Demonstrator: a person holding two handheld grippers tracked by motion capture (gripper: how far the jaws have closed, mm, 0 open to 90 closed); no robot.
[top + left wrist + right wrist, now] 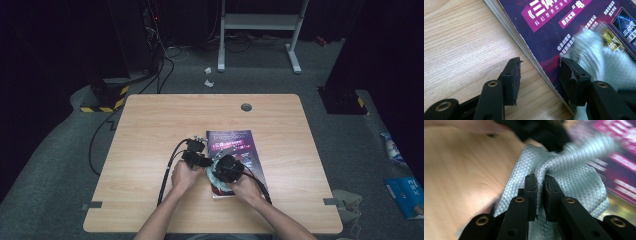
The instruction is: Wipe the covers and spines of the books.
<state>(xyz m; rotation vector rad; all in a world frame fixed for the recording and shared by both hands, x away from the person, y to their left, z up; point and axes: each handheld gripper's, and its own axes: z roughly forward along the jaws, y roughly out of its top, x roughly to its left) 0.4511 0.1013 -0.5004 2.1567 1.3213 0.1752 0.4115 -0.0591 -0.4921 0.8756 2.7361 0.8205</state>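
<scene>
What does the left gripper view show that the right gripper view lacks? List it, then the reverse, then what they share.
Left gripper view: the left gripper, jaws apart, straddles the page edges of the purple-covered book; one jaw rests on its cover.

Right gripper view: the right gripper is clamped on a fold of the pale green cloth.

Shared: book cover, cloth, wooden table.

Waffle-textured cloth; glossy paper magazine; matt wood table

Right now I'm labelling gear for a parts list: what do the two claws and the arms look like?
Both claws, left claw and right claw, are black, with flat-padded jaws on arms with brass-coloured rivets. A black cable trails from the left. The forearms are bare, without sleeves.
</scene>
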